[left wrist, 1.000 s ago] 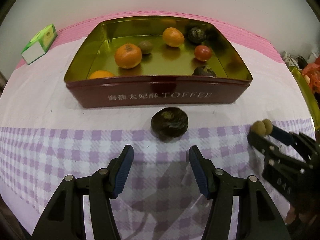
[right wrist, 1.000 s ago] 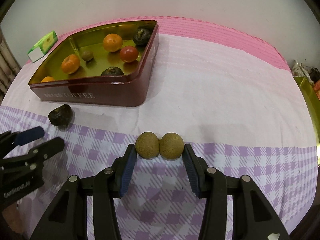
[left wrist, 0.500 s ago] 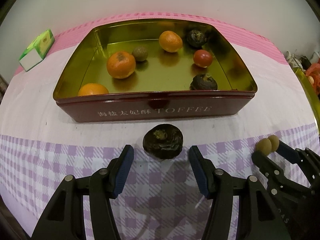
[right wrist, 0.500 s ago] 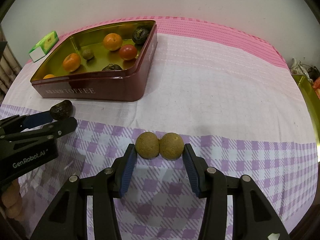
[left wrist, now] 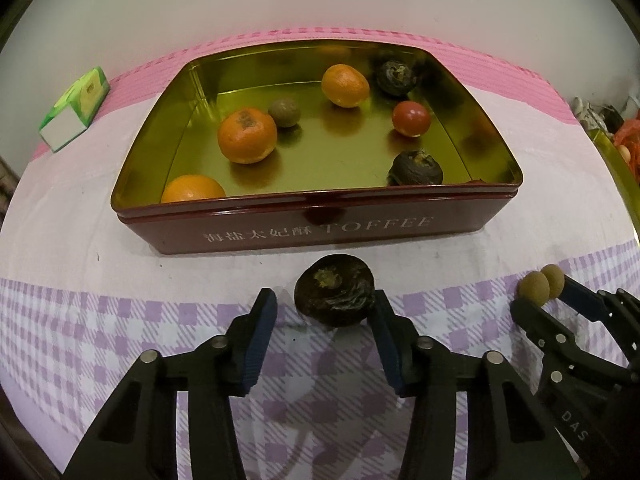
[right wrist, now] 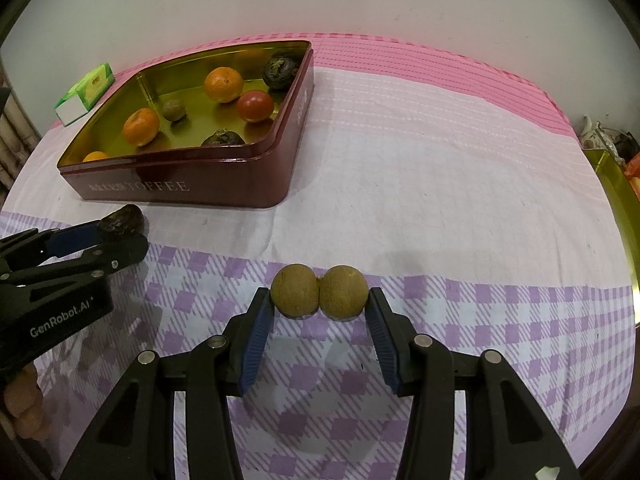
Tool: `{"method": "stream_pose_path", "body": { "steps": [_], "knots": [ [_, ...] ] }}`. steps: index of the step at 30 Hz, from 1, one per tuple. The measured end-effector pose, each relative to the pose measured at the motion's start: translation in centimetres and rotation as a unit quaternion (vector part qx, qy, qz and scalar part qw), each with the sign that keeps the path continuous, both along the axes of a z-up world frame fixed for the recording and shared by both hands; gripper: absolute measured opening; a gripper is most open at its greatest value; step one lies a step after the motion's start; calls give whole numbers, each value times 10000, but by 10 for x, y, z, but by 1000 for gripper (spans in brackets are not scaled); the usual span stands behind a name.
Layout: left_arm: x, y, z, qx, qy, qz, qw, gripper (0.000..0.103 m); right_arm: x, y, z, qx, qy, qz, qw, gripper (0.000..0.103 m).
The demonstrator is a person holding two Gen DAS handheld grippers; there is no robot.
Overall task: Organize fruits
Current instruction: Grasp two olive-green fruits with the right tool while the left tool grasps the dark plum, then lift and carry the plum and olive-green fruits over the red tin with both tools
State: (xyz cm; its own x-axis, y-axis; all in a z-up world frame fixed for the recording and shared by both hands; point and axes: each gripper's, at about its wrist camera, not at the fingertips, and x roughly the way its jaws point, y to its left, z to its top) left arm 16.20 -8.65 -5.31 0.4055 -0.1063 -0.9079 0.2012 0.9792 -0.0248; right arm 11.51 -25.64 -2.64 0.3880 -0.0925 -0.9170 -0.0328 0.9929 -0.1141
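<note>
A dark wrinkled fruit (left wrist: 334, 290) lies on the cloth just in front of the red TOFFEE tin (left wrist: 320, 232). My left gripper (left wrist: 324, 312) is open with the fruit between its fingertips, touching the right finger; it also shows in the right wrist view (right wrist: 120, 236). My right gripper (right wrist: 320, 308) holds a pair of joined brown longans (right wrist: 319, 291), one against each finger; they show in the left wrist view (left wrist: 541, 285) too. The tin holds oranges (left wrist: 247, 135), a tomato (left wrist: 411, 118), a small brown fruit (left wrist: 284, 112) and two dark fruits (left wrist: 416, 168).
A green and white box (left wrist: 76, 108) lies on the cloth left of the tin. A gold tray edge (right wrist: 612, 188) with orange items is at the far right. The cloth is pink at the back, purple check at the front.
My left gripper has moved forward, so the dark fruit now sits between its fingertips. The right gripper has kept its hold on the longans and moved slightly.
</note>
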Motion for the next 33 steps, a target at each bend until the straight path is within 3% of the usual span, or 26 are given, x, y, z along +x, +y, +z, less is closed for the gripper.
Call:
{"method": "stream_pose_path", "body": {
  "steps": [2, 33],
  "knots": [
    [1, 1, 1, -19, -15, -27, 10000, 38, 0, 0, 0, -3, -6, 4, 10000, 45],
    [-15, 19, 1, -17, -143, 4, 9999, 37, 1, 1, -2, -19, -11, 0, 10000, 45]
  ]
}}
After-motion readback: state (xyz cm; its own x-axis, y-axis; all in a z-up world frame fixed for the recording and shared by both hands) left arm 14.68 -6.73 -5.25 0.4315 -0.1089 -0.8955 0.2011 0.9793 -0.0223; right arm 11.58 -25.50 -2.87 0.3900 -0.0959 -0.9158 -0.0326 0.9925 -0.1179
